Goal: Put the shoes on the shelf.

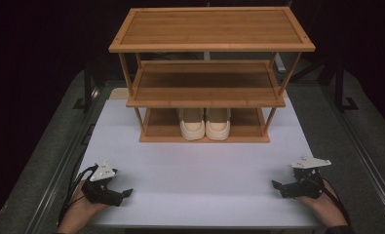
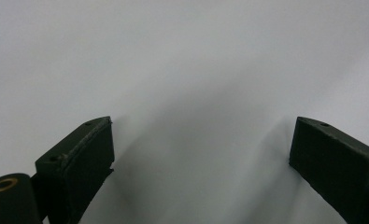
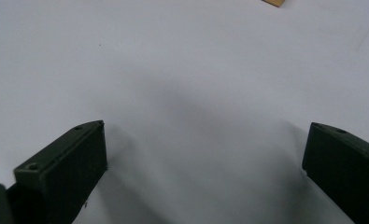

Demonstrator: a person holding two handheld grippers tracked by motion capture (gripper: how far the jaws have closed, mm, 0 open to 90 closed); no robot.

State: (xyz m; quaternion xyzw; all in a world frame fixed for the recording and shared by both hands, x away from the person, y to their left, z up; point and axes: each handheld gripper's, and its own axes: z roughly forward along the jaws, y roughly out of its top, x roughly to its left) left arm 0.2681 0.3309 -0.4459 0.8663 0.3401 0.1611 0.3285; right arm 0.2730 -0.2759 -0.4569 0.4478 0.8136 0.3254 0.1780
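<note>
so, both jaws stood wide, empty — left gripper (image 1: pixel 124 194) lower left, right gripper (image 1: pixel 278 187) lower right; cream shoes (image 1: pixel 204 124) at frame centre, bottom shelf (image 1: pixel 156 127) — likely light, soft-sided; grip by heel collar.

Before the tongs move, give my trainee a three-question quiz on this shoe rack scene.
1. True or false: the pair of cream shoes sits on the top shelf of the bamboo shoe rack.
2. Which tongs hold something? A) left tongs B) right tongs C) neither
3. Fill in: both tongs rest over the ___ table.

Key: 1. False, they sit on the bottom shelf. 2. C, both are open and hold nothing. 3. white.
</note>
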